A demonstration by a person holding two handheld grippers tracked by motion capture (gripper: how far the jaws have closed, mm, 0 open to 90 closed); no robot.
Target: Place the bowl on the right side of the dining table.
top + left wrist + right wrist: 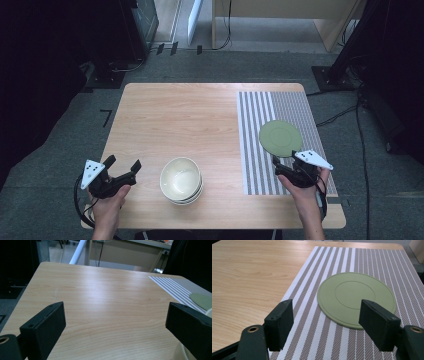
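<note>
Tongs (325, 325) open, green plate (355, 298) ahead

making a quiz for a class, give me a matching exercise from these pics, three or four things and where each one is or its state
Things:
1. bowls
2. green plate
3. striped mat
4. left gripper

Places or states:
A. open, nothing between its jaws
B. lying on the striped mat
C. stacked on bare wood near the front edge
D. covering the table's right side

Pairs: 1-C, 2-B, 3-D, 4-A
</note>
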